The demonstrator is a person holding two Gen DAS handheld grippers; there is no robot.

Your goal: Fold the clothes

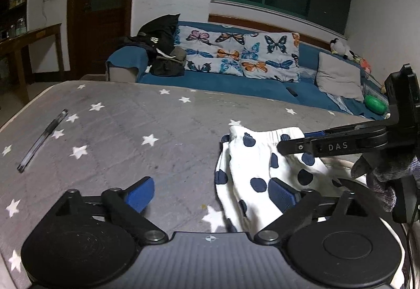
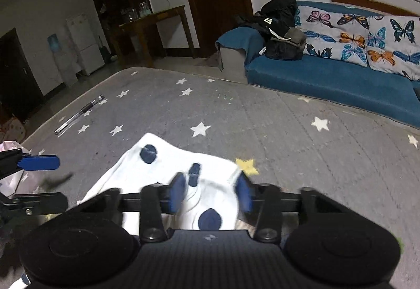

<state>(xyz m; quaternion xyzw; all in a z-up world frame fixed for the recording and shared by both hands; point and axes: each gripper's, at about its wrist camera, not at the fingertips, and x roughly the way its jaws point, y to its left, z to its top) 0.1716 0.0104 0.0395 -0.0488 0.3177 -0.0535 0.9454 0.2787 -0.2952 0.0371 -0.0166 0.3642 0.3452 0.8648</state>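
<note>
A white garment with navy dots (image 1: 262, 168) lies bunched on the grey star-print mat (image 1: 131, 131). My left gripper (image 1: 212, 191) is open, its right blue finger (image 1: 282, 193) resting on the cloth's left part, its left finger over bare mat. My right gripper (image 2: 211, 191) is open with its blue pads either side of a fold of the garment (image 2: 183, 170). In the left wrist view the right gripper (image 1: 302, 142) reaches in from the right over the garment's waistband. The left gripper's blue finger (image 2: 39, 162) shows at the left of the right wrist view.
A pen (image 1: 42, 140) lies on the mat at the far left, also in the right wrist view (image 2: 78, 115). A blue sofa (image 1: 236, 84) with butterfly pillows and dark clothes stands behind the mat. A wooden table (image 2: 155, 23) and a fridge stand further back.
</note>
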